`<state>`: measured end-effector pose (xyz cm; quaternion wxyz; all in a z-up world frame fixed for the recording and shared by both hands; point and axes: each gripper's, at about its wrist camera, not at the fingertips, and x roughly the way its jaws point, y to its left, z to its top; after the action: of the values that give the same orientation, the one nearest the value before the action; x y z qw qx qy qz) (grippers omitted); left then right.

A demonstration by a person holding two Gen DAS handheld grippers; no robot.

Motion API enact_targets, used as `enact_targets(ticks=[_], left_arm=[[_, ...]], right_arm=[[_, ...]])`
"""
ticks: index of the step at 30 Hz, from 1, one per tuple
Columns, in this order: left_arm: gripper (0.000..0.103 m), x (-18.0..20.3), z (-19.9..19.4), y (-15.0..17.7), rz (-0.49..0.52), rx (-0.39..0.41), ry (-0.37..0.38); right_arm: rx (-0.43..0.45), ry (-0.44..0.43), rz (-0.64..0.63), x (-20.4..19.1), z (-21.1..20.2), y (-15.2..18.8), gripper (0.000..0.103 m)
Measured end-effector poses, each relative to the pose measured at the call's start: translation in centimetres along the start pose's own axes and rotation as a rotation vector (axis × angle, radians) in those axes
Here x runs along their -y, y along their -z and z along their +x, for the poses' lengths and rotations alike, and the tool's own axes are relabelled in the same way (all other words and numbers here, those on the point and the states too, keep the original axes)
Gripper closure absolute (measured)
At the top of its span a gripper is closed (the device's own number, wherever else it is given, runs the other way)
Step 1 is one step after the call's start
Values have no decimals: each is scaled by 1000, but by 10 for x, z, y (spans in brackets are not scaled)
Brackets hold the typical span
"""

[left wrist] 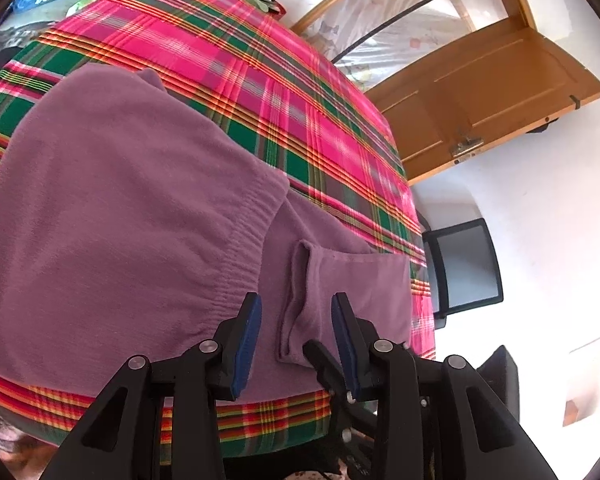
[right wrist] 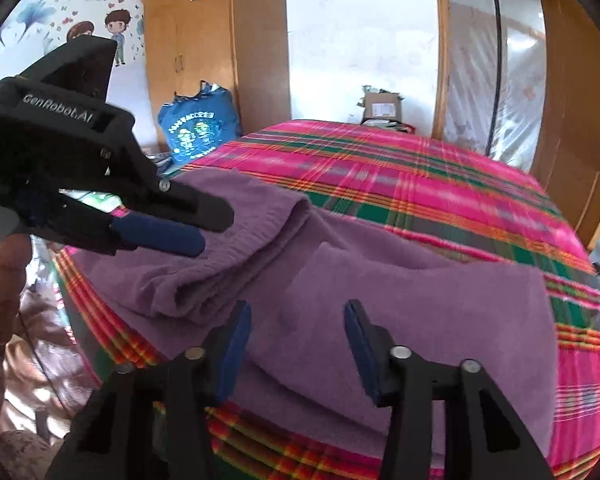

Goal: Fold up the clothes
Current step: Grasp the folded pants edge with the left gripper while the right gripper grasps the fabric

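- Jaws of your left gripper stand spread over the purple sweater, with a raised fold of its cloth between the blue pads; the pads do not press on it, though whether they brush it you cannot tell.
- Your right gripper is spread too, hovering above the folded sweater panel with nothing between its fingers.
- From the right wrist view your left gripper reaches in from the left, its fingers over the rolled sleeve bundle, and your left hand shows at the frame's edge.
- The sweater lies near the front edge of the bed, its ribbed hem curving just beside the left fingers.
- Nothing else lies on the plaid sheet close to the garment; beyond it the sheet is open pink, green and orange checks.
- At the far end sit a cardboard box and a blue bag.
- To the right of the bed a black chair stands near the corner.
- Around you are a wooden door, a wooden wardrobe, white walls and cartoon wall stickers.
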<state>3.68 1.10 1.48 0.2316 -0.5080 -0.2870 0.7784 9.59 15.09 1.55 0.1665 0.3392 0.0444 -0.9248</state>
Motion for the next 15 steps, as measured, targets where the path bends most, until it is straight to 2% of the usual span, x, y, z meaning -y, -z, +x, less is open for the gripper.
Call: enact_targets(ticks=[1, 7, 12, 13, 15], left_arm=[[65, -2, -1, 0, -1, 1, -1], [65, -16, -11, -3, -37, 21, -6], [62, -24, -20, -4, -42, 32, 6], [60, -26, -22, -4, -47, 34, 6], [60, -31, -24, -6, -58, 40, 6]], right_arm=[[-9, 2, 3, 0, 2, 1, 70], [40, -76, 6, -7, -5, 4, 73], [-67, -32, 40, -8, 16, 9, 73], [-73, -29, 50, -8, 17, 10, 76], [-66, -17, 41, -10, 15, 9, 89]])
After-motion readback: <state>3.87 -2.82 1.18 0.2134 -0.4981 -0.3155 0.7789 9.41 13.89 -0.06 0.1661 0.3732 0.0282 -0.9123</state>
